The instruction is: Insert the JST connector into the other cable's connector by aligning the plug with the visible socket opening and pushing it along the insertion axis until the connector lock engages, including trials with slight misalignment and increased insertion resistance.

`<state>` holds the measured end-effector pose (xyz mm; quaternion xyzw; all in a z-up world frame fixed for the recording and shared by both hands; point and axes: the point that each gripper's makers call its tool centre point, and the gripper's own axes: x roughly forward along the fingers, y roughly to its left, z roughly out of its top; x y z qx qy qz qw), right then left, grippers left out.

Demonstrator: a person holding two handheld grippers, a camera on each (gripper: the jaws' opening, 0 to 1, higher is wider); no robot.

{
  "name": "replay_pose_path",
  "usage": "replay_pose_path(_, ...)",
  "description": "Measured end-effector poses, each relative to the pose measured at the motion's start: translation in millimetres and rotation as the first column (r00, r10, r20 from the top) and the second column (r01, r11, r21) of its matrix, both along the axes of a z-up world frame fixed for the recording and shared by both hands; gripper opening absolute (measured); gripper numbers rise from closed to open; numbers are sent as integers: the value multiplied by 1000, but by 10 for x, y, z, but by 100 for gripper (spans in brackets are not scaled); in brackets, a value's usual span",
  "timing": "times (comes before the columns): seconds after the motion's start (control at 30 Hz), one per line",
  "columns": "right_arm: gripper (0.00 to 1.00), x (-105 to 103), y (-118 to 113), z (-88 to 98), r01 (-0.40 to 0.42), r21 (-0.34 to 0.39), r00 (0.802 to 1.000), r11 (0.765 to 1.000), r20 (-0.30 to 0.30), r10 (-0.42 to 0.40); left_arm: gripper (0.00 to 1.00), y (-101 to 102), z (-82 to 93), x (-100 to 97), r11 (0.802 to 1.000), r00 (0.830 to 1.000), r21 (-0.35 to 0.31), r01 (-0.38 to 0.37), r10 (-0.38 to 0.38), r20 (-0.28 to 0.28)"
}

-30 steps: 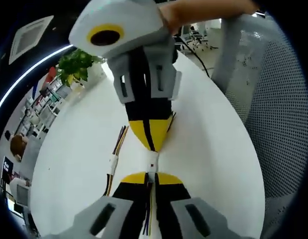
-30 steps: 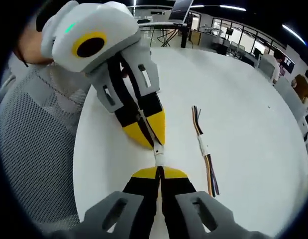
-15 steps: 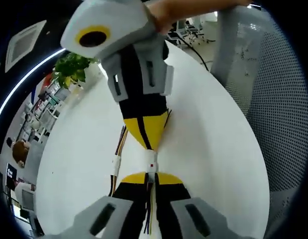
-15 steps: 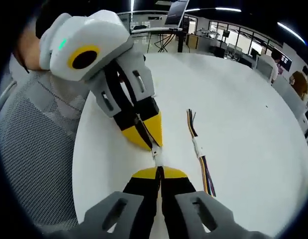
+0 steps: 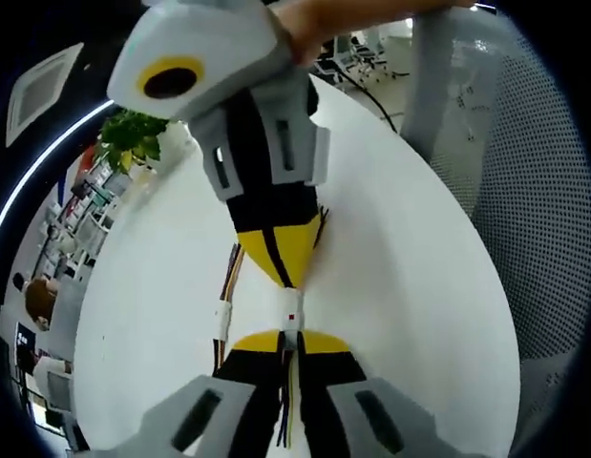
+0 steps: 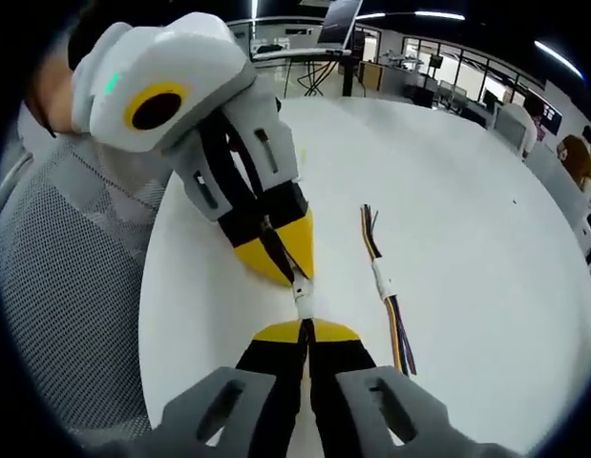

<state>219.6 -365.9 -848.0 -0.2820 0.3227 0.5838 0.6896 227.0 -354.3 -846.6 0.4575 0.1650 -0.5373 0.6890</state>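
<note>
Connectors point(image 5: 291, 311) sit mid-frame between my left gripper point(image 5: 289, 342) and right gripper point(image 5: 284, 277), each clamped on its half; barely any shift since earlier, so I judge insertion unfinished.

I work over a white desk point(image 5: 410, 286) with a rounded edge. A spare bundle of coloured wires point(image 6: 387, 291), joined at a small white block, lies flat on it, just beside where I work. A grey mesh chair back point(image 5: 538, 219) stands against the desk's edge, and I see its mesh again in the right gripper view point(image 6: 56, 315). A leafy green plant point(image 5: 131, 138) stands at the desk's far end. Beyond are shelves point(image 5: 80, 196) with what may be boxes, too blurred to tell, a long ceiling light strip point(image 5: 37, 172), and office desks point(image 6: 448, 91) farther back.
</note>
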Motion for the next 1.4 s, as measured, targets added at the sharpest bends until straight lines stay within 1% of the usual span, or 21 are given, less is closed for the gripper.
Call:
replay_pose_path(0.3, 0, 9, -8, -15, 14, -10, 1000, 1000, -16, -14, 0, -2, 7, 4, 1000, 1000, -7, -7, 7, -9)
replay_pose_path(0.37, 0, 21, -10, -1, 20, -3, 1000, 1000, -15, -21, 0, -1, 14, 11, 1000, 1000, -9, -9, 9, -6)
replay_pose_path(0.47, 0, 37, -8, 30, 40, 25, 999, 999, -33, -39, 0, 14, 43, 25, 1000, 1000, -20, -17, 16, -6)
replay_pose_path(0.53, 0, 20, 3, 35, 29, 35, 999, 999, -34, -28, 0, 17, 37, 22, 1000, 1000, -20, -18, 18, -9)
replay_pose_path(0.67, 0, -11, -8, -29, 2, 16, 1000, 1000, -26, -2, 0, 1, 0, -11, 1000, 1000, -18, -8, 8, -23)
replay_pose_path(0.73, 0, -7, -16, -17, -11, 39, 1000, 999, -19, 12, 0, 6, 8, -8, 999, 999, -43, -24, 22, -46)
replay_pose_path(0.77, 0, 3, -30, -24, -6, 45, 1000, 999, -25, 7, 0, 0, 12, -12, 997, 997, -72, -38, 33, -67)
replay_pose_path(0.8, 0, 7, -28, -24, -4, 53, 1000, 999, -26, 5, 0, 8, 12, -1, 996, 997, -76, -42, 37, -69)
replay_pose_path(0.97, 0, 5, -25, -29, -21, 89, 1000, 996, -21, 23, 0, 14, 6, 7, 989, 990, -127, -81, 65, -124)
replay_pose_path(1.03, 0, 20, -27, -31, -9, 115, 999, 993, -35, 13, 0, 17, 8, 12, 978, 982, -170, -119, 91, -167)
replay_pose_path(1.1, 0, 23, -33, -33, -11, 130, 999, 991, -34, 15, 0, 22, 3, 20, 965, 970, -211, -155, 108, -216)
replay_pose_path(1.13, 0, 22, -34, -40, -11, 135, 999, 991, -35, 16, 0, 17, 6, 28, 955, 962, -238, -178, 119, -244)
replay_pose_path(1.17, 0, 16, -29, -45, -11, 139, 999, 990, -40, 17, 2, -4, 13, 27, 943, 954, -267, -200, 124, -274)
replay_pose_path(1.2, 0, 5, -20, -53, -16, 138, 999, 990, -43, 22, 8, -5, 6, 19, 935, 945, -281, -218, 129, -302)
replay_pose_path(1.23, 0, 8, -13, -46, -17, 142, 999, 990, -40, 23, 12, -1, 0, 22, 930, 940, -287, -228, 134, -313)
replay_pose_path(1.27, 0, 14, -11, -46, -13, 141, 999, 990, -41, 19, 14, 24, 2, 51, 935, 946, -280, -220, 134, -295)
replay_pose_path(1.33, 0, 18, -11, -46, -10, 143, 999, 990, -44, 17, 13, 53, -4, 49, 937, 946, -271, -220, 136, -296)
replay_pose_path(1.4, 0, 21, -13, -46, -4, 146, 999, 989, -49, 11, 13, 81, -14, 33, 938, 942, -268, -221, 134, -309)
